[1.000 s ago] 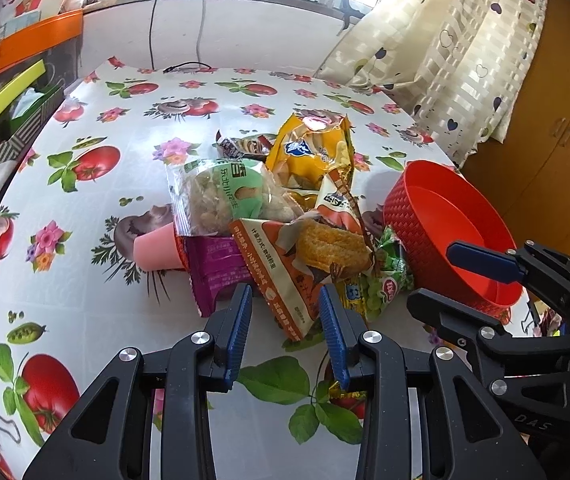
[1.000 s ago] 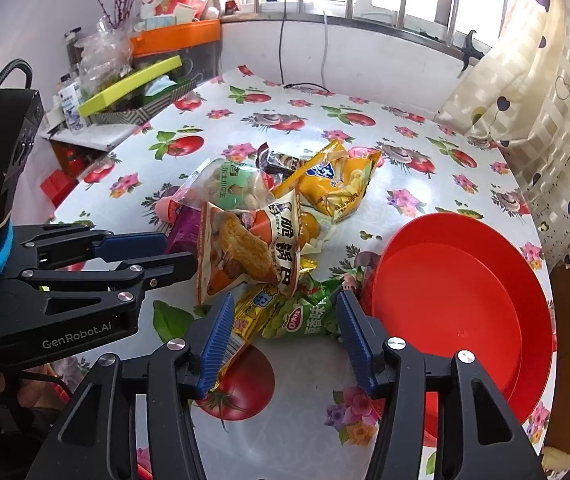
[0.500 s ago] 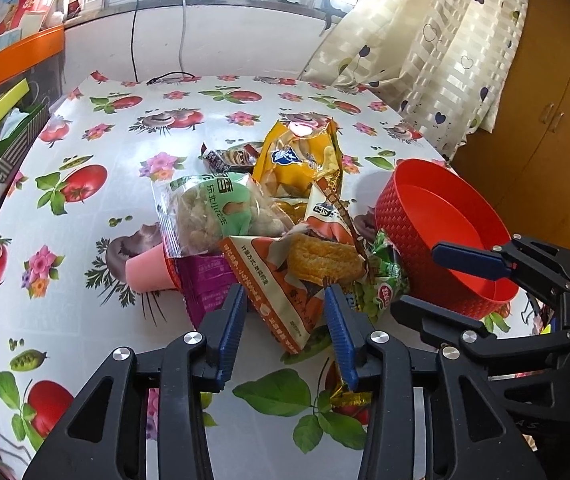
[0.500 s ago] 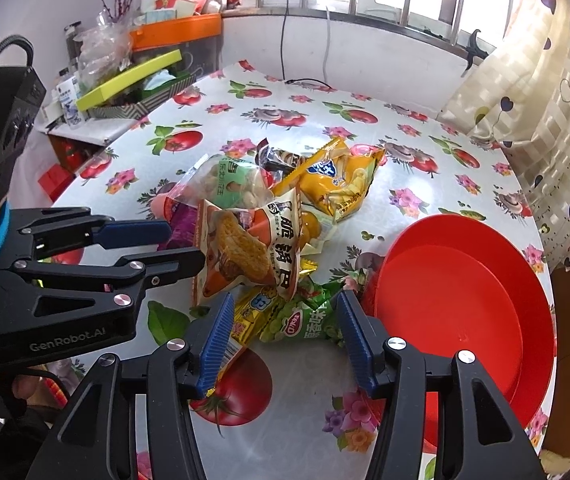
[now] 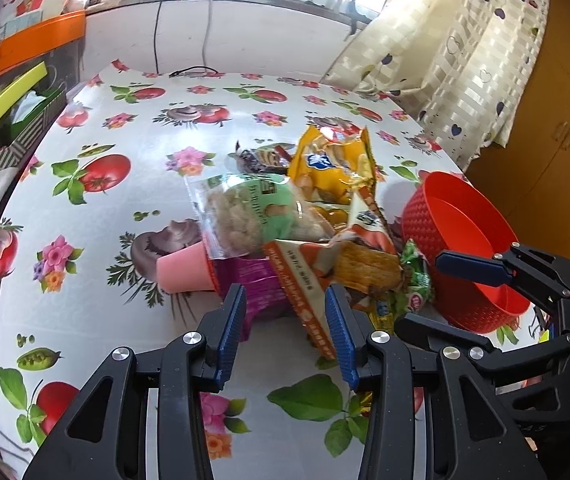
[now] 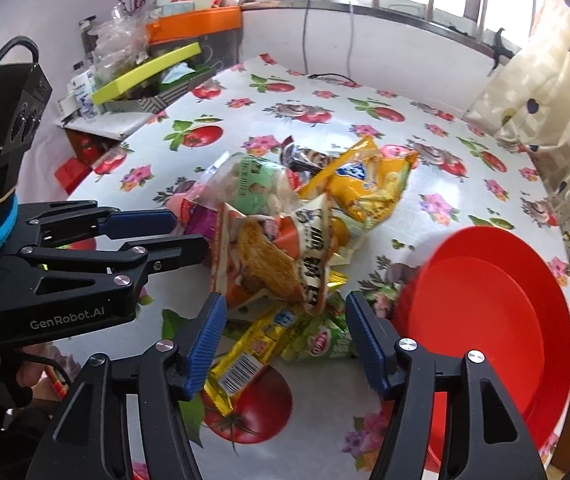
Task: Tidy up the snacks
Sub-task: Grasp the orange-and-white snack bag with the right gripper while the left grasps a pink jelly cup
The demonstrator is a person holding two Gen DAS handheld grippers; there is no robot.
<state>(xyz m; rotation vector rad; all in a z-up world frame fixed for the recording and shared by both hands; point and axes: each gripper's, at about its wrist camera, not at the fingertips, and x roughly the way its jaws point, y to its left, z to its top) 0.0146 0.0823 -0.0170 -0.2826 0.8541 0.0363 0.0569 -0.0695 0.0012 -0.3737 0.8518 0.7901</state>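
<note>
My right fingers (image 6: 285, 340), still spreading and empty, hang over the green packet (image 6: 317, 340), nearest of the pile beside the red bowl (image 6: 485, 312). My left fingers (image 5: 283, 332) stand half-wide, empty, facing the orange bag (image 5: 305, 280).

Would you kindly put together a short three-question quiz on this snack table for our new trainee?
1. True or false: the red basket already holds a snack packet.
2. Which packet lies nearest the right gripper? A) the green candy packet B) the yellow chip bag C) the clear bag of puffed snacks
3. Fill in: the pink cup lies on its ____ beside the pile.

Key: 1. False, the basket is empty. 2. A, it lies between the opening jaws, not gripped. 3. side.
</note>
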